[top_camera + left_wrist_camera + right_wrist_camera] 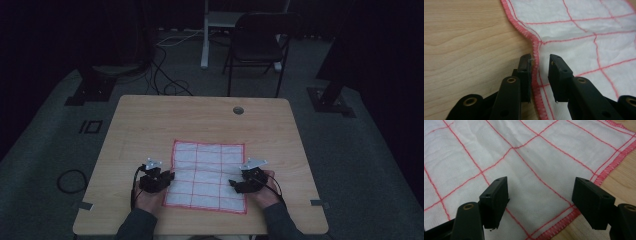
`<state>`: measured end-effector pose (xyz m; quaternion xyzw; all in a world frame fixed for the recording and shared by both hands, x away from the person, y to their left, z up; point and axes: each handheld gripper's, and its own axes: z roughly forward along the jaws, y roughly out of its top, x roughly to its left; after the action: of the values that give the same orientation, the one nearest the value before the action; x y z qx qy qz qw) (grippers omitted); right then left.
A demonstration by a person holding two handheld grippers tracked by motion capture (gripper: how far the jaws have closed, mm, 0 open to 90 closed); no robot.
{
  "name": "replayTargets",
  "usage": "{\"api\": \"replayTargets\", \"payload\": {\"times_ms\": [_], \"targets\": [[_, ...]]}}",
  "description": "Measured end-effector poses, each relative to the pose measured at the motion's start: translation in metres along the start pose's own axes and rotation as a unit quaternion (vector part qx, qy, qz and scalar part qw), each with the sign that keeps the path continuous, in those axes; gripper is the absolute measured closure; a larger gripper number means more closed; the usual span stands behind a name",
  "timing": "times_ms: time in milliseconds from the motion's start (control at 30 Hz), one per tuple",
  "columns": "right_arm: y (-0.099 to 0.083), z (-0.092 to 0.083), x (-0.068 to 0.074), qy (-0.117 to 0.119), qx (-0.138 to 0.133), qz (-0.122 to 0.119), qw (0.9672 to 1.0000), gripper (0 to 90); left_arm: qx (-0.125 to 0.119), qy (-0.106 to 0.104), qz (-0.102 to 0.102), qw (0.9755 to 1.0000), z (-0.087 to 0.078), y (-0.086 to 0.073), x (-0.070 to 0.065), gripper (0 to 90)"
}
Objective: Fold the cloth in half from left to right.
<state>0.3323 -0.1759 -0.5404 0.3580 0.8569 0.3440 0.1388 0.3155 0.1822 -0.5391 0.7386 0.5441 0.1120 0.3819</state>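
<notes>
Both tools apart: L tool (540,61) astride cloth (207,172) hem, R tool (540,195) over cloth.

text: none legible | labels: none | numbers: none | signs: none

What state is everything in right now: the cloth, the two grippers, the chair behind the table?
Cloth: spread flat on the table, slightly wrinkled, left hem bulged up.
Left gripper: jaws slightly apart, straddling the cloth's red hem, not pressing it.
Right gripper: jaws wide open over the cloth's edge, nothing held.
Chair: unfolded, standing, unoccupied.
</notes>
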Motion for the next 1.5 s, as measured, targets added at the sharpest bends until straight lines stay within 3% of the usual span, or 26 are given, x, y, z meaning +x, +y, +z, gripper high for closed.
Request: {"api": "replayTargets", "payload": {"times_ms": [100,233,400,600,733,800,967,1133,1267,1500], "targets": [[0.000,-0.001,0.000,-0.003,-0.003,0.004,1.0000,29.1,0.000,-0.001,0.000,1.0000,0.001,0.000,0.000,75.7],[0.000,0.000,0.001,-0.007,-0.002,0.004,1.0000,27.6,0.006,0.005,0.010,0.9999,0.000,-0.001,-0.001,87.0],[-0.001,-0.001,0.001,-0.003,0.002,0.005,1.0000,27.1,0.012,0.012,0.025,0.9995,-0.003,-0.003,-0.005,89.4],[-0.004,-0.005,0.000,0.007,0.007,0.006,0.9999,27.2,0.018,0.001,0.008,0.9998,-0.006,-0.005,-0.002,89.6],[-0.003,-0.006,0.000,0.003,0.003,0.008,1.0000,29.2,0.004,-0.017,0.000,0.9998,-0.008,-0.004,0.000,89.5],[-0.001,-0.008,0.001,-0.001,-0.013,0.009,0.9999,33.6,-0.002,-0.023,-0.003,0.9997,-0.010,-0.002,0.000,89.5],[0.012,-0.010,0.009,0.024,-0.056,0.004,0.9981,63.9,-0.005,-0.028,-0.007,0.9996,-0.011,0.000,0.000,89.4],[0.027,0.006,0.026,0.035,-0.058,-0.017,0.9976,79.3,-0.008,-0.031,-0.010,0.9995,-0.011,0.000,0.001,89.3],[0.035,0.018,0.036,0.042,-0.055,-0.029,0.9972,85.5,-0.011,-0.034,-0.010,0.9993,-0.012,0.001,0.000,89.4],[0.042,0.039,0.044,0.050,-0.043,-0.022,0.9976,88.0,-0.025,-0.049,-0.008,0.9984,-0.017,0.005,-0.003,89.3]]}}
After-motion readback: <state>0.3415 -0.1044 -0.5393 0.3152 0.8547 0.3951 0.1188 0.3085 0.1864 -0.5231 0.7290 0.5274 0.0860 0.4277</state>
